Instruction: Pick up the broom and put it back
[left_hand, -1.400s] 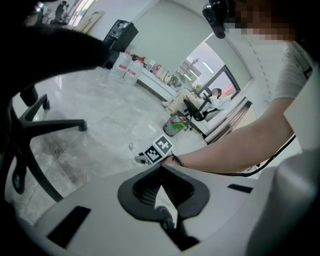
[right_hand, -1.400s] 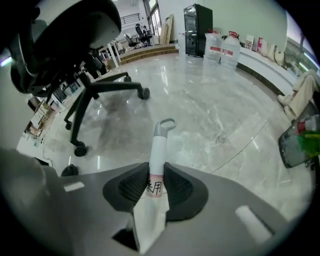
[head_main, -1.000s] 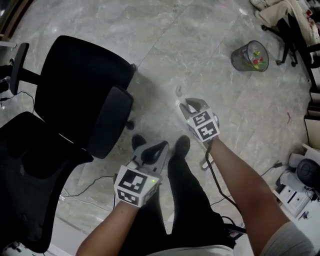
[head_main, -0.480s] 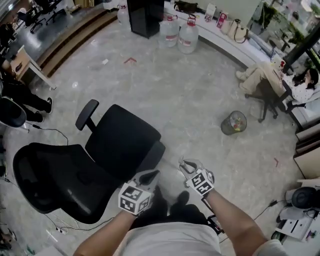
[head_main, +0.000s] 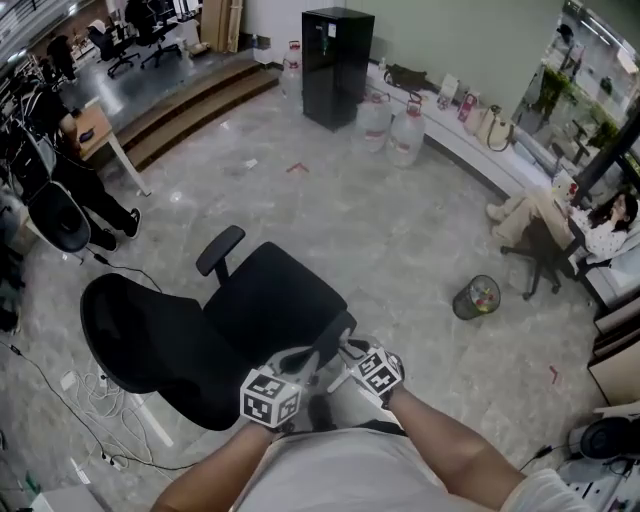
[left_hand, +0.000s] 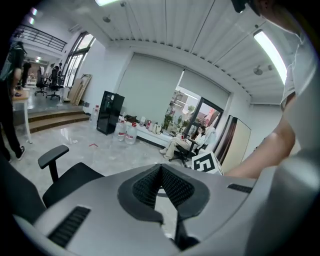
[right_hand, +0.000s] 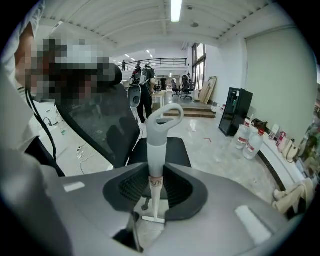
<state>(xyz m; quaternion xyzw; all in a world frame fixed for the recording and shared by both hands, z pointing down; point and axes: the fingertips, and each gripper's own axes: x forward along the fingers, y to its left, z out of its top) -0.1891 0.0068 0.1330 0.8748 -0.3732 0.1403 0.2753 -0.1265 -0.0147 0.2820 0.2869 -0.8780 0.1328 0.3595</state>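
My right gripper (right_hand: 156, 175) is clamped on the broom (right_hand: 156, 142) handle; left gripper (left_hand: 160, 171) is pinched together, empty. I should grip firm, handle upright, and steer clear of the office chair (head_main: 262, 300).

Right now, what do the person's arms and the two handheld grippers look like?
The left gripper and right gripper have matte grey shells, black ribbed pads and a cube of black-and-white square markers. Forearms are bare below a pale short-sleeved shirt.

The left gripper (head_main: 305, 358) and the right gripper (head_main: 347, 352), with the broom (right_hand: 156, 145), have risen and drawn close together
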